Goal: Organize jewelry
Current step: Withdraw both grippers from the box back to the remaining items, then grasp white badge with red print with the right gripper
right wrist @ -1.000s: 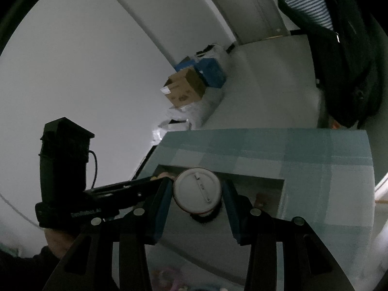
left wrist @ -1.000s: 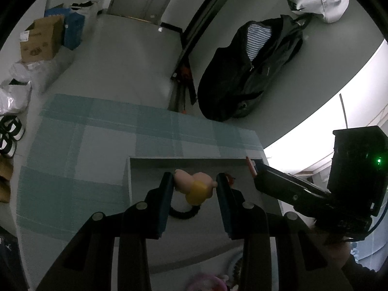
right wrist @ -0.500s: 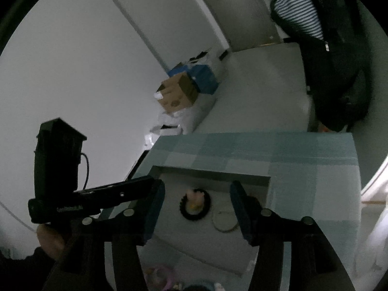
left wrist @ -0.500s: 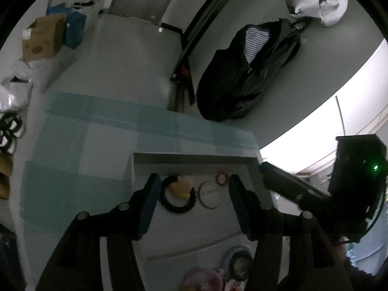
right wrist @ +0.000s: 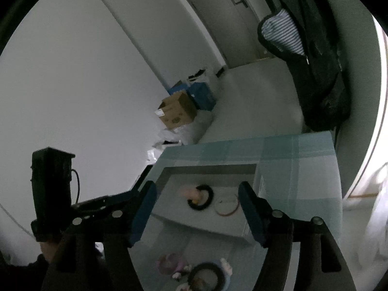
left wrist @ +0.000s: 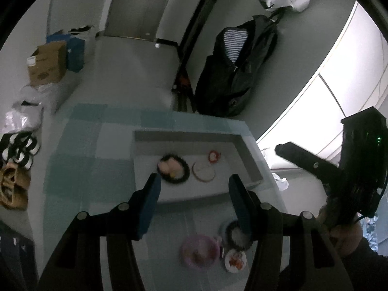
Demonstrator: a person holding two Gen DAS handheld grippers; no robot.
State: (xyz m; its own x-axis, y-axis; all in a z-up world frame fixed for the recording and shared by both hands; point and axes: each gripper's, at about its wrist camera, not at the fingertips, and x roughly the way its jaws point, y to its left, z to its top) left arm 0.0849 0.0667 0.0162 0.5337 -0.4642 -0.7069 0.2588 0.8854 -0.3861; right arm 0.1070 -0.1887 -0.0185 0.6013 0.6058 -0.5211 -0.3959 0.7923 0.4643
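Observation:
A grey tray [left wrist: 186,137] sits on the teal checked tablecloth [left wrist: 84,169]. Inside it lie a black hair tie with a pink and yellow charm [left wrist: 173,168], a round white disc [left wrist: 203,171] and a small red ring [left wrist: 214,156]. My left gripper [left wrist: 194,184] hovers open and empty over the tray's near edge. In the right wrist view the hair tie [right wrist: 200,197] and the disc [right wrist: 226,205] lie in the tray [right wrist: 208,168]. My right gripper [right wrist: 197,189] hangs above them, its jaws opening with nothing between them.
Near the table's front lie a pink scrunchie [left wrist: 198,251], a dark fuzzy ring [left wrist: 236,234] and a small white round piece [left wrist: 235,259]. A black jacket [left wrist: 232,72] hangs behind the table. Cardboard boxes [left wrist: 47,64] and shoes [left wrist: 19,148] are on the floor at left.
The left gripper let go of the charm hair tie and the right let go of the white disc; both now lie in the tray. Both grippers opened, pulled back and rose.

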